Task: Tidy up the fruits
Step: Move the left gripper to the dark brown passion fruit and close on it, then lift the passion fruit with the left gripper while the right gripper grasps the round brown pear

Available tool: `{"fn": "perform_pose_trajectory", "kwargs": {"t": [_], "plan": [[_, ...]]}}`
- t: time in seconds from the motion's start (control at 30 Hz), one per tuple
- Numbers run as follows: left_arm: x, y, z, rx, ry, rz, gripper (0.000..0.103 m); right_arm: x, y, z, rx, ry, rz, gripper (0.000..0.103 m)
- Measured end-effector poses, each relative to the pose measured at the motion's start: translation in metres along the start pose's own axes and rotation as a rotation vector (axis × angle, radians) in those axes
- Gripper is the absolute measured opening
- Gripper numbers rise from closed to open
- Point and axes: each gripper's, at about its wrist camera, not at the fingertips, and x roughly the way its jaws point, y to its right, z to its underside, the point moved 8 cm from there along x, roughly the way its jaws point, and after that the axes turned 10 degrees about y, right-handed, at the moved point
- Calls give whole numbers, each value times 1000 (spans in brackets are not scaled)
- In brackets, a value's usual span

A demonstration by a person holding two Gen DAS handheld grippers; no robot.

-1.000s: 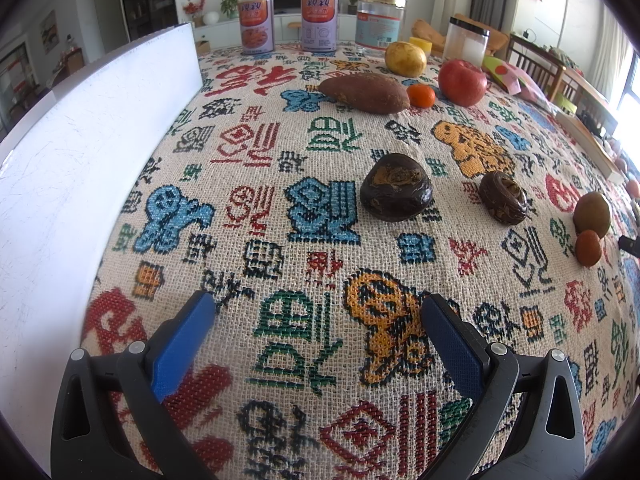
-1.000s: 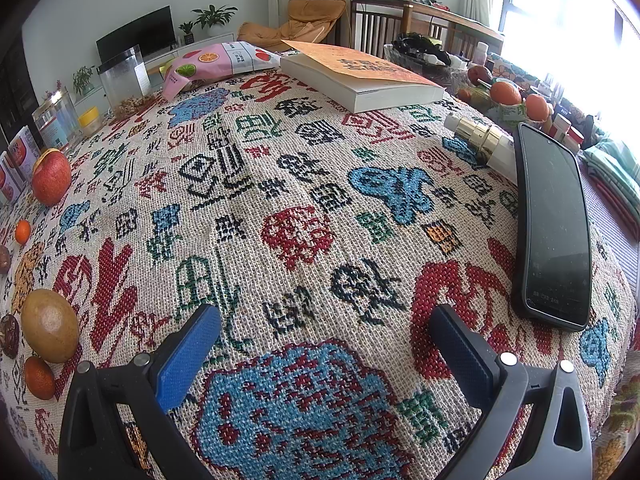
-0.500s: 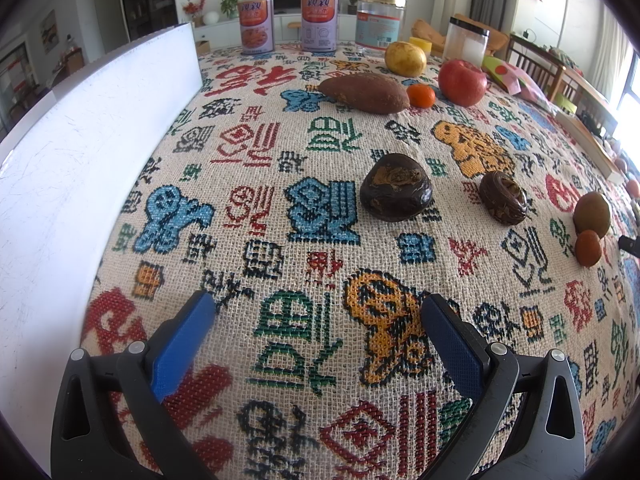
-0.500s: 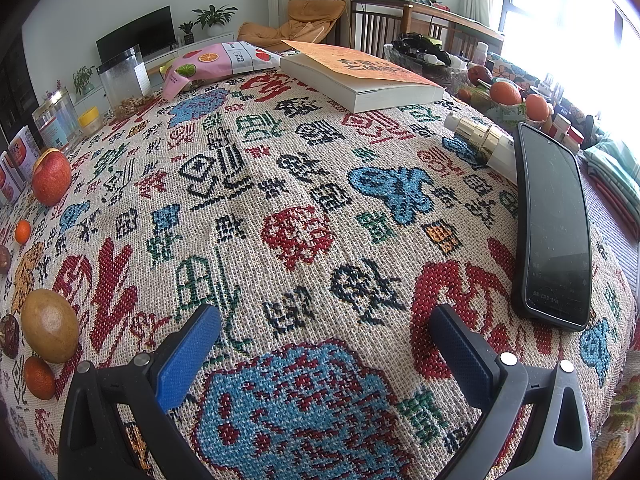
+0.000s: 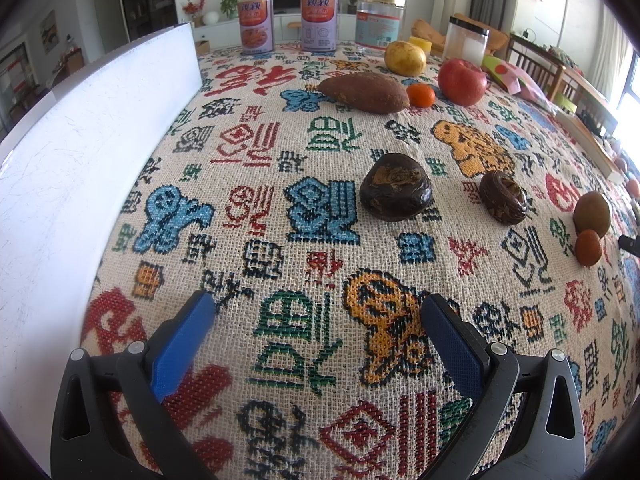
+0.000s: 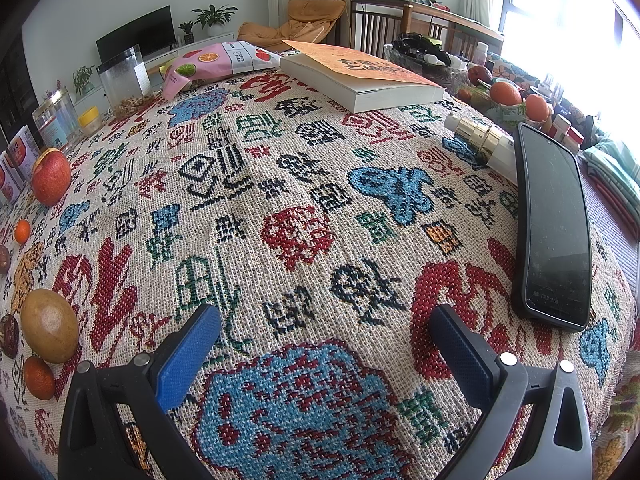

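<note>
Left gripper [image 5: 316, 320]: jaws spread, holding nothing, low over the patterned woven cloth [image 5: 320, 140] on the desk.
Right gripper [image 6: 326, 324]: jaws spread, empty.
Fruits: dark wrinkled round fruit [image 5: 395, 187] ahead of left gripper; red apple [image 5: 462, 82] and small orange tangerine [image 5: 421, 95] further back.
Right view: black smartphone [image 6: 556, 228] just right of gripper.

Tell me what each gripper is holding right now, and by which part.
Nothing is held. The left gripper and the right gripper are both open, with only tablecloth between their fingers.

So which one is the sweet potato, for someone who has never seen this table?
Find the two tall cans at the far edge of the patterned cloth. Just nearer lies the sweet potato, beside a tiny orange: the only long, reddish-brown, tapered thing among round fruits.
</note>
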Motion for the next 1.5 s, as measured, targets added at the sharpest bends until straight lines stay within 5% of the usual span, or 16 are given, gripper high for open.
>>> {"fn": "perform_pose_trajectory", "kwargs": {"t": [0.2, 0.37, 0.43, 0.5, 0.57, 0.6, 0.73, 0.8, 1.0, 1.17, 1.33, 1.5], "plan": [[-12, 2, -9, -64, 5, 150, 102, 0, 0, 0, 2, 1, -3, 103], [7, 36, -42, 79, -11, 171, 100, 0, 1, 0, 3, 1, -4, 103], [19, 43, -47, 145, -13, 132, 88, 0, 0, 0, 5, 2, -9, 103], [32, 44, -44, 149, -47, 130, 64, -4, 1, -1, 24, 15, -39, 103], [33, 42, -42, 136, -25, 148, 57, -16, 3, -2, 81, 63, -125, 100], [31, 42, -42, 143, -14, 148, 40, -27, -1, -4, 103, 94, -197, 93], [20, 36, -40, 77, 3, 168, 39, -70, -68, -6, 69, 64, -579, 77], [10, 32, -38, 43, 0, 176, 39, -74, -106, -1, 14, 2, -640, 66], [-18, 15, -32, -32, -25, 193, 39, -48, -173, 22, -122, -156, -596, 50], [-45, 4, -32, -105, -33, 232, 39, -46, -179, 21, -131, -158, -535, 47], [-110, -8, -48, -167, 8, 321, 39, -99, -169, -6, -125, -57, -574, 47], [-187, -46, -72, -239, 67, 360, 39, -183, -202, -31, -174, 32, -713, 47]]}}
